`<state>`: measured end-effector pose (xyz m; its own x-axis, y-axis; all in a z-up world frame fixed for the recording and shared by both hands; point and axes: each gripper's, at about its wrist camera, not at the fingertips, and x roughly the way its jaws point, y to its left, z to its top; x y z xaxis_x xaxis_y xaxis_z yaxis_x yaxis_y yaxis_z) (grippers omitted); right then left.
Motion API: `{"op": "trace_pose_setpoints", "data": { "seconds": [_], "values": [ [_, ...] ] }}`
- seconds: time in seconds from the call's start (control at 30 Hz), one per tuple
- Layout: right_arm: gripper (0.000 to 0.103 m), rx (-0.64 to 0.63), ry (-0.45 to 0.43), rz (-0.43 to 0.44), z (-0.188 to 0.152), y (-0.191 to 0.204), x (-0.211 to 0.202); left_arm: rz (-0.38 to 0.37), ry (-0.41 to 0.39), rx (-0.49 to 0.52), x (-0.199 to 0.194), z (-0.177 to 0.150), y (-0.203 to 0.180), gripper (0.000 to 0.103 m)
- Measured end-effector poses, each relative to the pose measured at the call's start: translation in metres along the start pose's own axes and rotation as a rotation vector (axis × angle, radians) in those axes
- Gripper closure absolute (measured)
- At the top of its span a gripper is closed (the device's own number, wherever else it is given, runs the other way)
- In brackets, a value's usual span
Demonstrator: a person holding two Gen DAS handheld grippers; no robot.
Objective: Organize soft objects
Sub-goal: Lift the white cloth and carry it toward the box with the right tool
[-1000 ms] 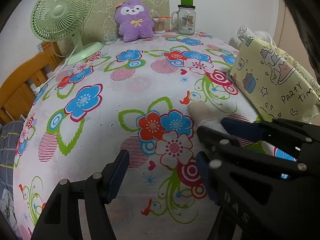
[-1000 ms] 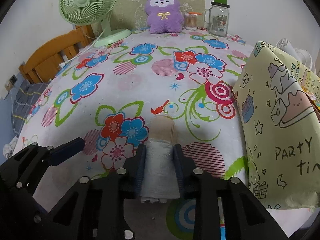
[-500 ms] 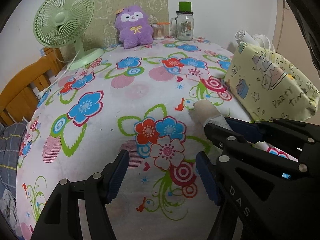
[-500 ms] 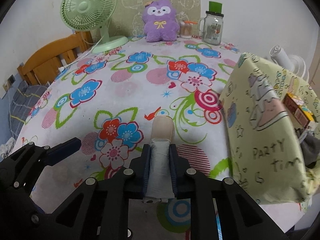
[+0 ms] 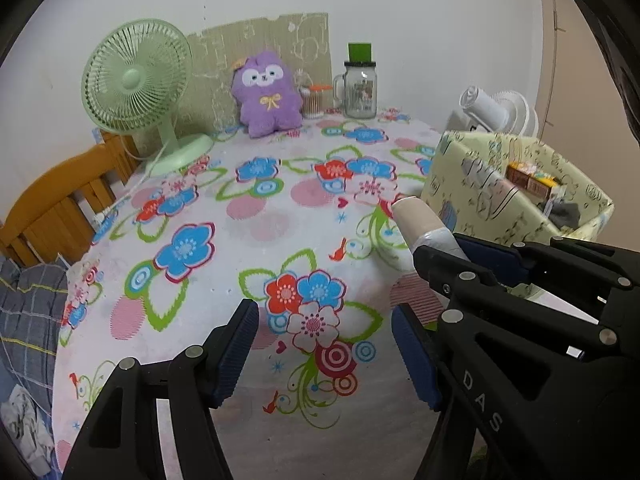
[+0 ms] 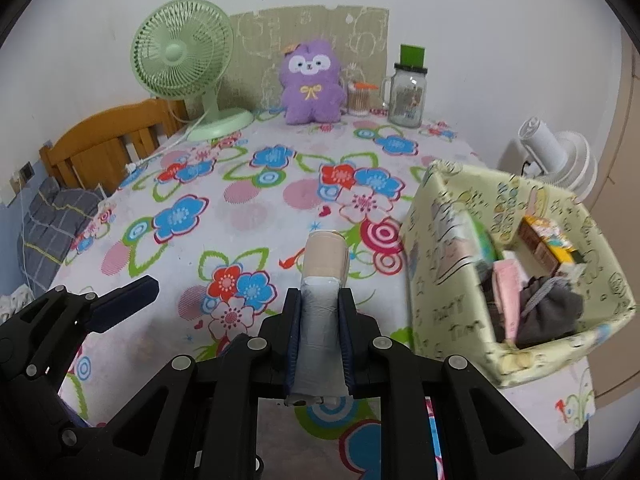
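Note:
My right gripper (image 6: 319,312) is shut on a rolled sock bundle (image 6: 323,256), grey at the near end and beige at the far end, lifted above the flowered tablecloth (image 6: 248,200). The same sock bundle (image 5: 420,220) shows in the left wrist view, sticking out past the right gripper's jaws. My left gripper (image 5: 324,348) hovers open over the cloth with nothing between its fingers. To the right stands a pale yellow fabric box (image 6: 452,216) holding a dark grey pouch (image 6: 548,312), a pink item and small cartons. A purple plush toy (image 6: 312,84) sits at the table's far edge.
A green desk fan (image 6: 188,60) stands at the back left, its cord trailing over the edge. A glass jar with a green lid (image 6: 408,96) and a cotton-swab tub (image 6: 360,98) stand beside the plush. A wooden chair (image 6: 104,148) is left; a white fan (image 6: 556,156) behind the box.
The right gripper closed tight on the sock bundle and lifted it off the cloth. Both grippers rose, so the table looks farther away and the inside of the box came into view.

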<state>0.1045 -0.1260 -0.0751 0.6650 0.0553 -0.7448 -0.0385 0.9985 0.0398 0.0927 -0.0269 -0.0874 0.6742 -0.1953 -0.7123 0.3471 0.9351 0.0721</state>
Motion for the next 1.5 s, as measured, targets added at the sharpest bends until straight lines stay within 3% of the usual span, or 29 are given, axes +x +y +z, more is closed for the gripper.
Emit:
{"op": "trace_pose_setpoints", "data": {
  "seconds": [0.77,1.0,1.5],
  "values": [
    [0.083,-0.001,-0.112,-0.02,0.03,-0.026,-0.055,0.009,-0.106,0.021,-0.043,0.037,-0.026,0.031],
    [0.083,0.009,-0.128,-0.036,0.037,-0.046,-0.06,-0.003,-0.118,0.032,-0.043,0.05,-0.044,0.03],
    [0.083,0.098,-0.145,-0.089,0.04,-0.107,-0.056,-0.038,-0.131,0.073,-0.023,0.076,-0.093,0.019]
  ]
}}
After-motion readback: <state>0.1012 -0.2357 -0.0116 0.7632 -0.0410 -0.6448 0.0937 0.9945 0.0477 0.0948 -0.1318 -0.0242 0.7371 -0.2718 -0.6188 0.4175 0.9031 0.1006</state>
